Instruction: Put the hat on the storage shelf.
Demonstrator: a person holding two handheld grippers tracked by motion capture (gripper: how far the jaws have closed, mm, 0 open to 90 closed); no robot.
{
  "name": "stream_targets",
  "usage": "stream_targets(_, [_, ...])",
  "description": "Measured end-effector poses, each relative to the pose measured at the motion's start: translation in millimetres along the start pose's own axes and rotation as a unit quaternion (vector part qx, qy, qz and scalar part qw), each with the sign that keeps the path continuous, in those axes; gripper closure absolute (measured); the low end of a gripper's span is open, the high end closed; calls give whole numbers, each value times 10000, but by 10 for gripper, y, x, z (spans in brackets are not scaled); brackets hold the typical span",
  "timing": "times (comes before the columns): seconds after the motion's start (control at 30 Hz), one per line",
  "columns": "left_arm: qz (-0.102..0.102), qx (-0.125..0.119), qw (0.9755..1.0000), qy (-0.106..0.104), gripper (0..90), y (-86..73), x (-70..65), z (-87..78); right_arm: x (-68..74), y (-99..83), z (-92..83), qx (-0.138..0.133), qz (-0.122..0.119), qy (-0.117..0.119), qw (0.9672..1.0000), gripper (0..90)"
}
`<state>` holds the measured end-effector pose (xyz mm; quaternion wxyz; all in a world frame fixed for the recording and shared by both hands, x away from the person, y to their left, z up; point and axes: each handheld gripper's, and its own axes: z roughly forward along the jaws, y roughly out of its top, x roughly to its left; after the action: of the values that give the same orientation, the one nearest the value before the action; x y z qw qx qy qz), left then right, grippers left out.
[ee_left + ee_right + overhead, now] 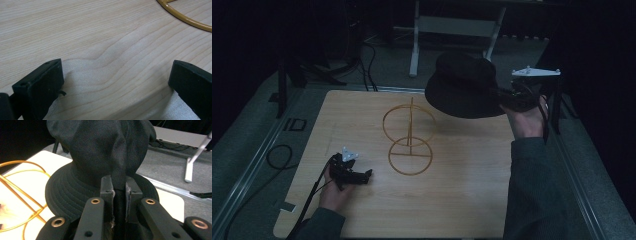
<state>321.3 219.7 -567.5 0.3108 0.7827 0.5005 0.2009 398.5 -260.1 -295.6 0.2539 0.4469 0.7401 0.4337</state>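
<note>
A black bucket hat (464, 85) hangs in the air over the table's far right part, up and to the right of a gold wire stand (409, 135). My right gripper (504, 95) is shut on the hat; in the right gripper view a fold of the hat's crown (105, 150) is pinched between the two jaws of the right gripper (119, 191). The stand has a round base, an upright rod and an upper ring, and shows at the left as gold wire (22, 187). My left gripper (364, 175) rests low on the wooden table (452, 200) at the near left, jaws wide apart with nothing between them; the left gripper (115, 80) looks at bare wood.
A curve of the stand's gold base (185, 18) lies at the top right of the left gripper view. Black cables (277, 157) lie on the grey floor left of the table. A white frame leg (414, 45) stands behind the table.
</note>
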Motion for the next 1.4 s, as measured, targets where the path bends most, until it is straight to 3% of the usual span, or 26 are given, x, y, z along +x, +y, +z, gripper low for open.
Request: stream_targets(1.4, [0,2,10000,8,3,1,-1,0,19,29,-106,-416,173,610,9971,803])
